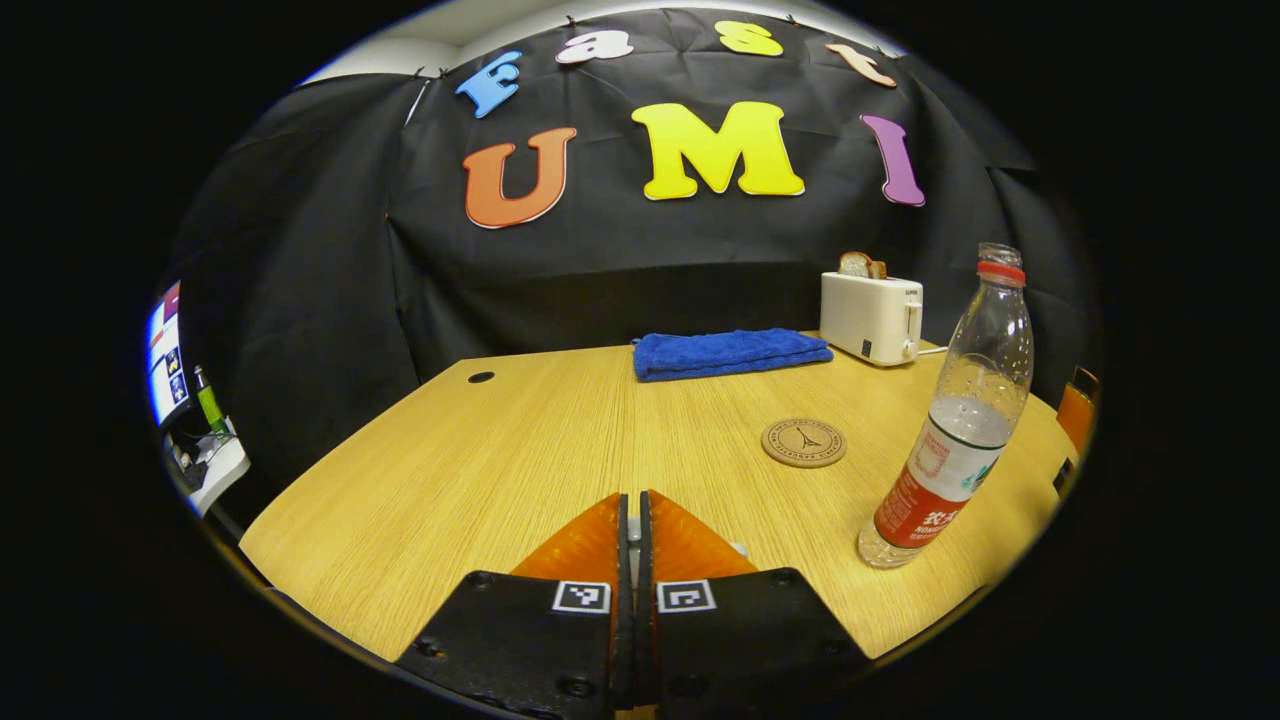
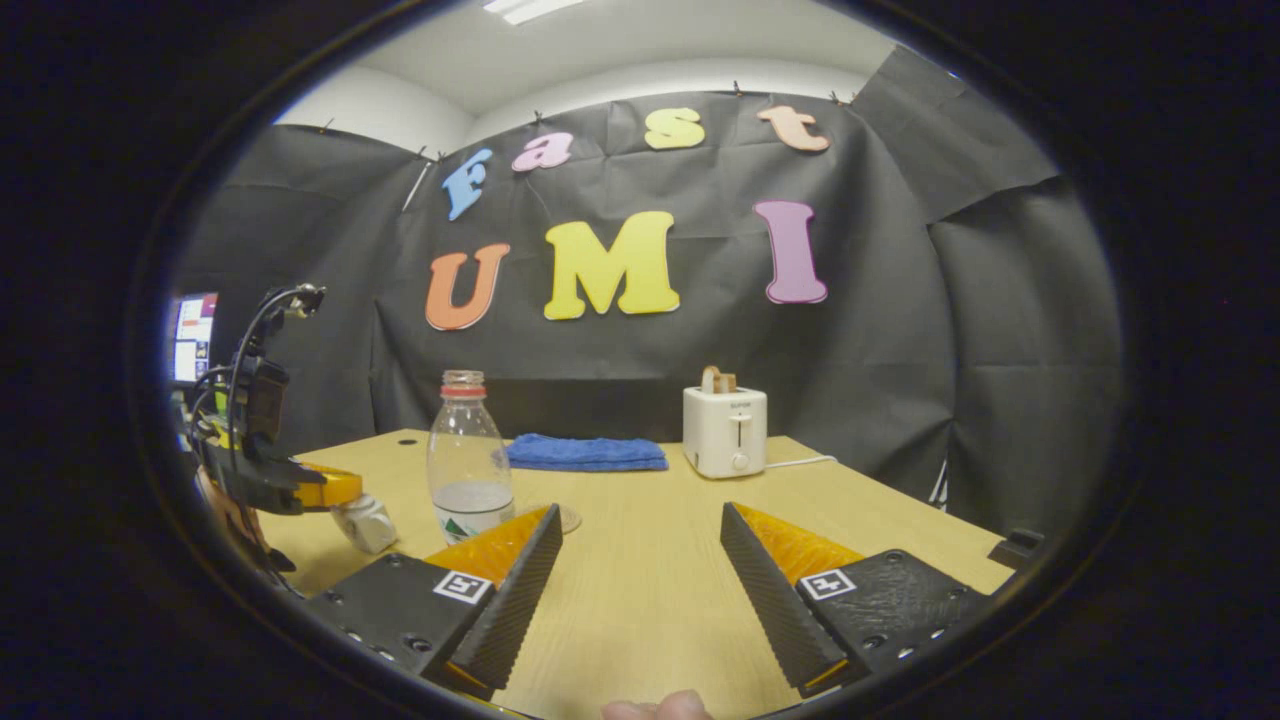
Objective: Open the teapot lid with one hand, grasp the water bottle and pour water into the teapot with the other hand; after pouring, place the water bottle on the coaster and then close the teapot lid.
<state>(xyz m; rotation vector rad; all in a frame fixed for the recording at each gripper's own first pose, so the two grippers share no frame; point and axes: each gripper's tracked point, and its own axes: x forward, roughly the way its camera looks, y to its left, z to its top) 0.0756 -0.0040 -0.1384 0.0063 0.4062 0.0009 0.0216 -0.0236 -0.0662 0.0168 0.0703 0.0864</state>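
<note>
- The left gripper (image 1: 632,540) hangs low over the wooden desk (image 1: 480,470), its two fingers drawn together until almost no gap shows; whether they pinch anything cannot be told.
- A clear water bottle (image 1: 955,420), uncapped, partly filled and wrapped in a red-and-white label, stands upright on the desk ahead and to the right of that gripper, apart from it.
- A round cork coaster (image 1: 803,442) lies flat between the gripper's line and the bottle, just beside the bottle's left, with nothing on it.
- Along the far edge, a folded blue towel (image 1: 728,353) sits next to a white toaster (image 1: 872,316) with a slice of bread in its slot.
- In the right gripper view, the right gripper (image 2: 640,560) is spread wide above bare desk, holding nothing.
- The bottle (image 2: 468,470) there stands beyond the gripper's left finger, not touching it.
- Farther left in the right gripper view, the other gripper (image 2: 325,490) hovers just above a small whitish object (image 2: 365,523) on the desk; it is too blurred to tell what it is.
</note>
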